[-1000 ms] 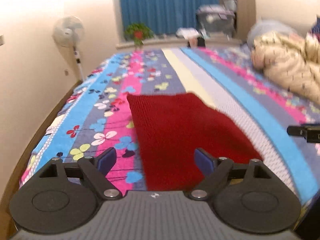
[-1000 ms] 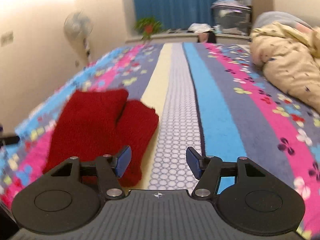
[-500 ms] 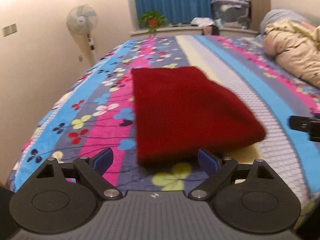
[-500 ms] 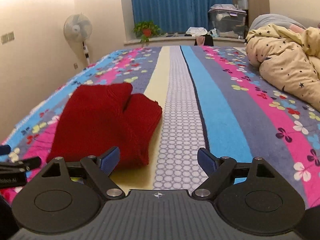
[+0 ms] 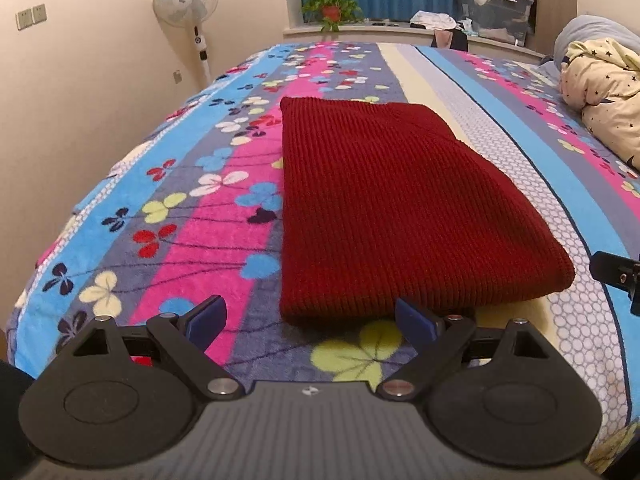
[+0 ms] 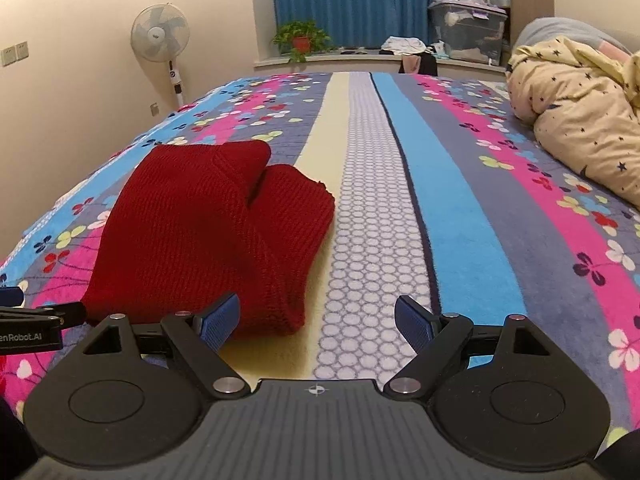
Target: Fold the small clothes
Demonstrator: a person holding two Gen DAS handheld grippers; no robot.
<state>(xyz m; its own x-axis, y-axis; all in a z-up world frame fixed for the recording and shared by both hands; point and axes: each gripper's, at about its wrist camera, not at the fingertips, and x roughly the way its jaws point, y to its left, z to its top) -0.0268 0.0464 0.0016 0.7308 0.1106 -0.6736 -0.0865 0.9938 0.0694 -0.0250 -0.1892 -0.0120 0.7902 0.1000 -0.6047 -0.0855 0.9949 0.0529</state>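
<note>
Seemingly between folds: from the left wrist, the left gripper (image 5: 306,318) gapes empty just short of the red knit garment (image 5: 392,208), already doubled on the striped blanket (image 5: 180,208), whose near edge now wants pinching. From the right wrist, the right gripper (image 6: 316,320), wider than a second ago, holds nothing, and the garment (image 6: 200,236) looms nearer

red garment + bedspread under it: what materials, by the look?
Red garment: looks like a thick rib knit, wool or acrylic; fine parallel ridges run along it, matte, with soft rounded fold edges. Bedspread: likely plush fleece; fuzzy nap, slight sheen, printed stripes and clover shapes. Exact fibre cannot be told for either.
</note>
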